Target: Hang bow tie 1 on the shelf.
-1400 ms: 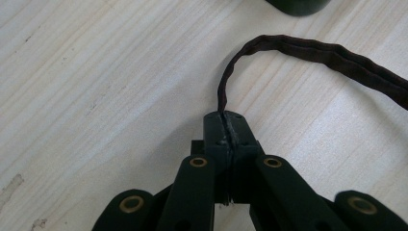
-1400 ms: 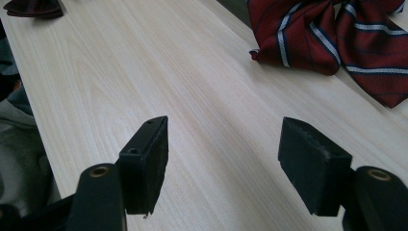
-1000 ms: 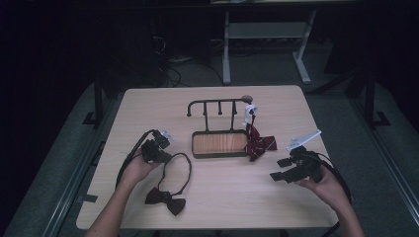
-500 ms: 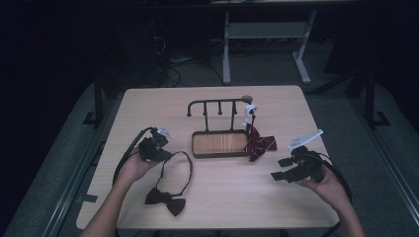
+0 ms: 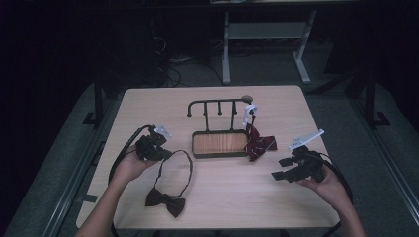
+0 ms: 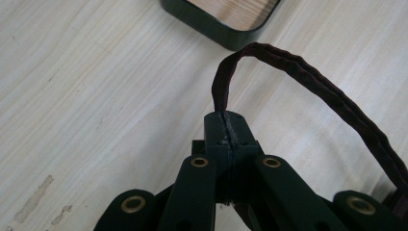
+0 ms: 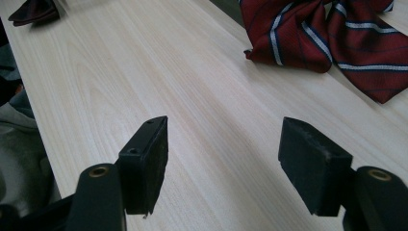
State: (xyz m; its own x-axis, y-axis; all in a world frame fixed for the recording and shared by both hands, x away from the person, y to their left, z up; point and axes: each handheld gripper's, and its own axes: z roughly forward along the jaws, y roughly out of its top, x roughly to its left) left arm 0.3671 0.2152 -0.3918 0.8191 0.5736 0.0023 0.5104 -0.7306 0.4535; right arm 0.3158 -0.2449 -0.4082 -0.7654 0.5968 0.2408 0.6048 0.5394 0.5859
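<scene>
1. Where the strap (image 6: 288,67) of a dark bow tie (image 5: 165,201) rose off the wooden table (image 5: 222,197), we saw it pinched between the closed jaws of the left gripper (image 6: 227,126).
2. In the high view, we saw the bow itself lying on the table near the front edge, its strap looping up to the left gripper (image 5: 165,154) at the table's left side.
3. Just beyond the loop, we saw a dark tray (image 5: 220,154) with a wooden floor, and a black rack (image 5: 217,102) with hooks rising from its far edge.
4. We saw a red striped bow tie (image 5: 258,144) hanging against the tray's right end.
5. At the right, we saw the right gripper (image 7: 223,159) held low over bare table, its jaws wide apart with nothing between them.
</scene>
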